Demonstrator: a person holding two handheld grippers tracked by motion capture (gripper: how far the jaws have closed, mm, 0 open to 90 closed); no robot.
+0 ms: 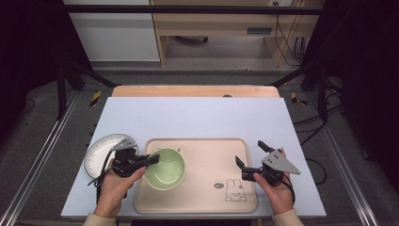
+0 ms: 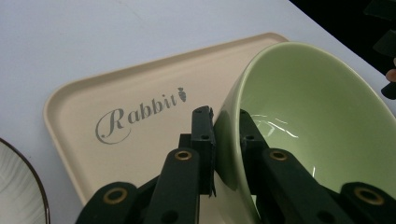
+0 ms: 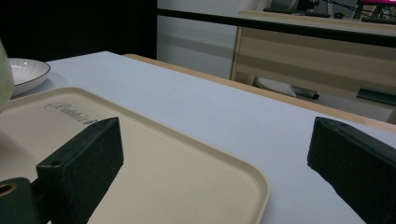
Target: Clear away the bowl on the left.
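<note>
Glossy green glazed bowl, smooth matt beige plastic tray, matt black claw.

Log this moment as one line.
left hand-held gripper: shut on glossy green ceramic bowl rim | right hand-held gripper: open | beige plastic tray

Wooden desk beyond grey floor

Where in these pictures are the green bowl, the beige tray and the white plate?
green bowl (image 1: 165, 170), high view, on its inner bottom.
beige tray (image 1: 207, 157), high view, on its bare floor right of the bowl.
white plate (image 1: 98, 153), high view, on its bare ribbed inside.
</note>
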